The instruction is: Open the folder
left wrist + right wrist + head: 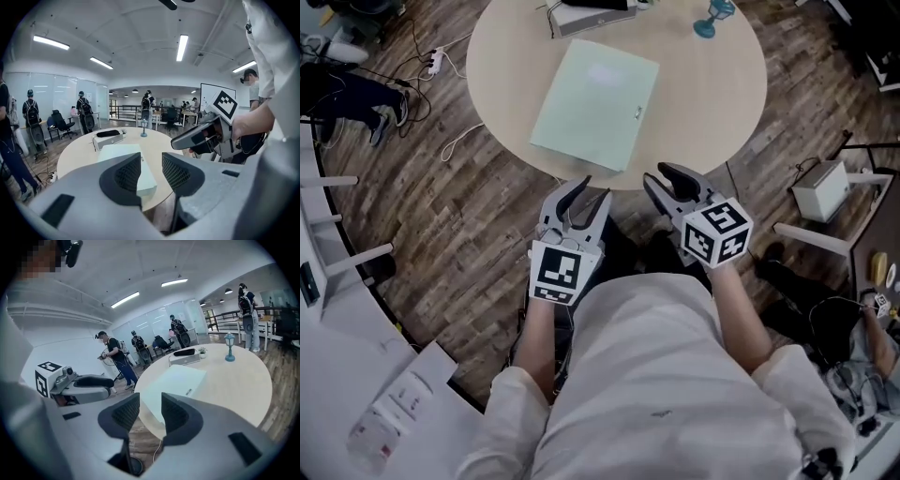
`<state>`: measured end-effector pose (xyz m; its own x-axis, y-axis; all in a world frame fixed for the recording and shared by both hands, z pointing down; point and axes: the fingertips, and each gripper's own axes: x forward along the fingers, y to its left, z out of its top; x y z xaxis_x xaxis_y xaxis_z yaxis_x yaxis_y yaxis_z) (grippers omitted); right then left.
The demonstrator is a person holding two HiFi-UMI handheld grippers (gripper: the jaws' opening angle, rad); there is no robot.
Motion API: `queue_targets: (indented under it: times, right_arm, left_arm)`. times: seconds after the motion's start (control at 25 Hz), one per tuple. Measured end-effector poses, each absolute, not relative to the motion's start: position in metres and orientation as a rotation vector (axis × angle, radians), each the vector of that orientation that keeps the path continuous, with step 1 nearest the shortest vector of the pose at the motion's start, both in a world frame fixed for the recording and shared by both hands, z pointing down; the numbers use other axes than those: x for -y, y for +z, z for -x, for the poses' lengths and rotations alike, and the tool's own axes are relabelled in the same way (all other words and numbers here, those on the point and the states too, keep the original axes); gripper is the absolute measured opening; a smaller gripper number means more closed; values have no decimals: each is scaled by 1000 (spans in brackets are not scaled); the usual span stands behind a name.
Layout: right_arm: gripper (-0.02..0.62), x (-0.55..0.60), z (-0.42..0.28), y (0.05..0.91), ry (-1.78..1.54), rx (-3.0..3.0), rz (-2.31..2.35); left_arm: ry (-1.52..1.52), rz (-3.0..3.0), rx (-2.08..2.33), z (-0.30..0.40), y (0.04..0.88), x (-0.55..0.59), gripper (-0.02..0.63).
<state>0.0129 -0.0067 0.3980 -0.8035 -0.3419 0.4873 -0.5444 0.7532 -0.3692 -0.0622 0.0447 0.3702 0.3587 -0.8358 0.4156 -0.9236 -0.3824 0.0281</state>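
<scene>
The pale green folder (pixel 595 103) lies shut and flat on the round worktop (pixel 712 103), turned at a slant, with its near corner close to the worktop's near edge. The left claw (pixel 592 190) and the right claw (pixel 661 175) both hang off that near edge, above the floor and short of the folder. Each has its jaws apart with nothing between them. The likeliest trouble, as I judge it, is that a jaw meets the thin cover edge-on and shoves the whole folder instead of getting under the cover. It could then skate towards the grey box (pixel 591 17) and the blue ornament (pixel 712 19) at the far edge, or swing its near corner off the worktop. A small metal-looking fastener (pixel 637 113) sits on the folder's right-hand edge. If it holds the cover shut, pulling up before it is freed may lift the whole folder or bend the cover. Pinching too deep could also take up the inner sheets with the cover. As for writing, none can be read. The cubes on the claws carry only black-and-white square markers, the fastener is too small to make out, and the pale patch on the cover may be only glare.
</scene>
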Motion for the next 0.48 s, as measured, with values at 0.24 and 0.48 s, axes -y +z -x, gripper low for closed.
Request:
queue_targets:
  times: [0.24, 0.48]
  right_arm:
    - [137, 7, -10, 422, 768, 2519, -693]
    - [135, 15, -5, 447, 814, 2491, -684]
  left_arm:
    - [490, -2375, 1541, 62, 385, -44, 126]
    - [517, -2350, 1537, 62, 405, -40, 127]
